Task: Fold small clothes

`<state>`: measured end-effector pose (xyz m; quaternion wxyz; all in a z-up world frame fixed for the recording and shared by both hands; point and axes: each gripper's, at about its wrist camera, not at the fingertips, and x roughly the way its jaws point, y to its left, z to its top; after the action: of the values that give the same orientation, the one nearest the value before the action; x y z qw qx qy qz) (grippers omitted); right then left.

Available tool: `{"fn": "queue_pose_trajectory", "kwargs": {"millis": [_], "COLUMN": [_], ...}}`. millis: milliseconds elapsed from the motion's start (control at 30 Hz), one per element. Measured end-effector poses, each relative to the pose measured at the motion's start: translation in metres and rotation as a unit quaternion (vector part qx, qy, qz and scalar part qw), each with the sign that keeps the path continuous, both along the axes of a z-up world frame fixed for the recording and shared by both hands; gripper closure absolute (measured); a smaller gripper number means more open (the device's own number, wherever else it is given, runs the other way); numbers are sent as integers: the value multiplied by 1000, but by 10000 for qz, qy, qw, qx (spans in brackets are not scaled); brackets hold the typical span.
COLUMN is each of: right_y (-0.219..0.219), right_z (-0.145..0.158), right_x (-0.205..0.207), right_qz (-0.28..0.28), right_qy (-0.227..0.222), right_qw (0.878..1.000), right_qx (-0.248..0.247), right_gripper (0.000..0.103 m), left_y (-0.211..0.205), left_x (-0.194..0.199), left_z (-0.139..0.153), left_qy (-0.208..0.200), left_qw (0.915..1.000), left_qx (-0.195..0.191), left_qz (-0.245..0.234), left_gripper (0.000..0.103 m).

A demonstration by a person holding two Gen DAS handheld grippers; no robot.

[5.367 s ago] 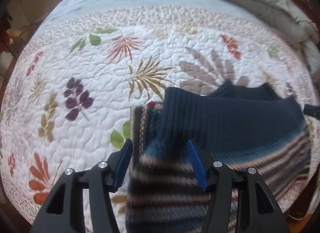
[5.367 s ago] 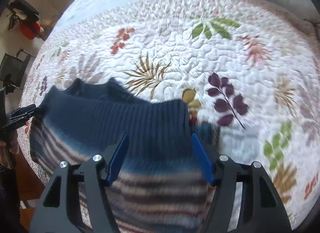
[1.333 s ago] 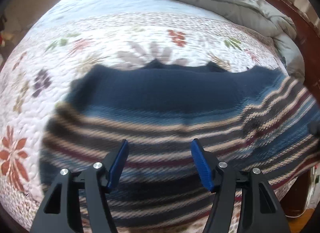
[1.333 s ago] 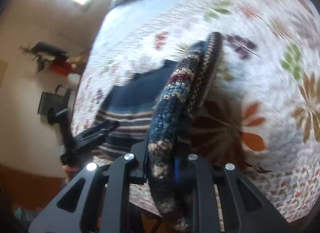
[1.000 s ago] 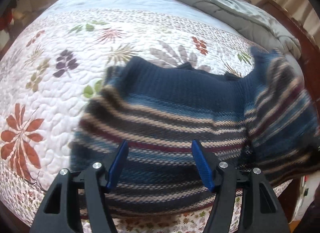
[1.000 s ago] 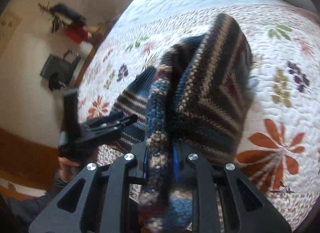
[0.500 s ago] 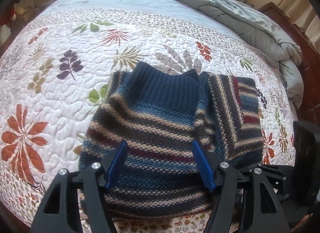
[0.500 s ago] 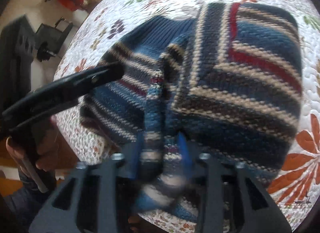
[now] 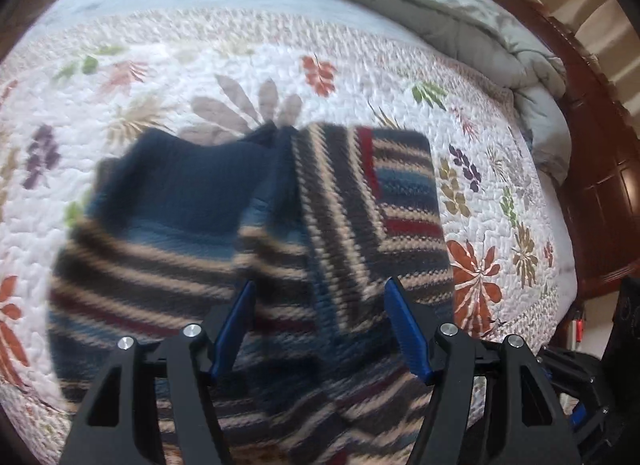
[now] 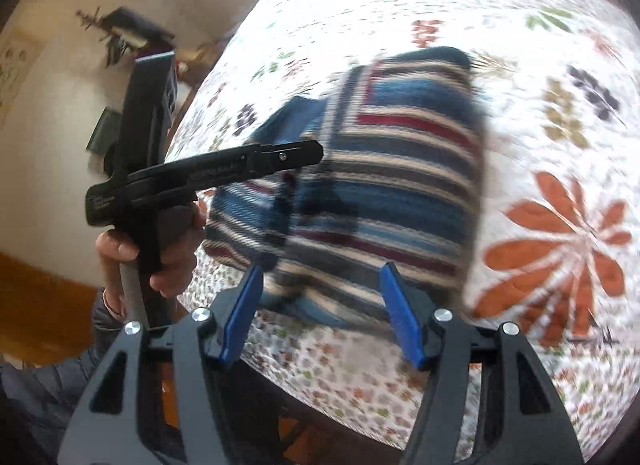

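Quilted bed (image 9: 280, 65), striped sweater (image 9: 360, 205) folded over, right tool (image 10: 320, 309) opening

Bright daylight, motion blur throughout (fisheye bends edges), corners dark.

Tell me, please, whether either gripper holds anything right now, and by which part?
Nothing is held: the left gripper is open, the right gripper is opening, clear of the striped knitted sweater.
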<state>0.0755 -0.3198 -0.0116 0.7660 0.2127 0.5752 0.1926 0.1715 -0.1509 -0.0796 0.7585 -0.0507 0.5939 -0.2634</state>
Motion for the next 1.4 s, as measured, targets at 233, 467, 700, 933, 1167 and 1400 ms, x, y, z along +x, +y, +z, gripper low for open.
{"fn": "queue_pose_trajectory", "kwargs": {"millis": [233,467,700,933,1167,1400], "right_y": [-15,-19,-7,13,13,11], "right_z": [-12,-29,-38,-69,-111,-98], "right_x": [-6,-4,-1,12,15,8], "right_qz": [-147,-319,-187,-131,-299,-258], "right_qy": [-8,89,171,398,973,757], "right_qw": [9999,9995,9996,9990,9948,9968], "right_qx": [24,2,122,-180,24,-91], "right_gripper": [41,41,41,41,40,39], "left_y": [-26,-3,44,54,49,77], "left_x": [3,3,-1,11,-1,-18], "left_z": [-19,-9,6,-47,-23,-11], "left_qy": [423,357,184,616,113,211], "left_qw": [9989,9982,9968,9934,9984,9977], "left_qx": [-117,-406,-632,-703,-229,-60], "left_qz": [-138,259,459,662,501,635], "left_gripper": [56,84,85,83,57,31]}}
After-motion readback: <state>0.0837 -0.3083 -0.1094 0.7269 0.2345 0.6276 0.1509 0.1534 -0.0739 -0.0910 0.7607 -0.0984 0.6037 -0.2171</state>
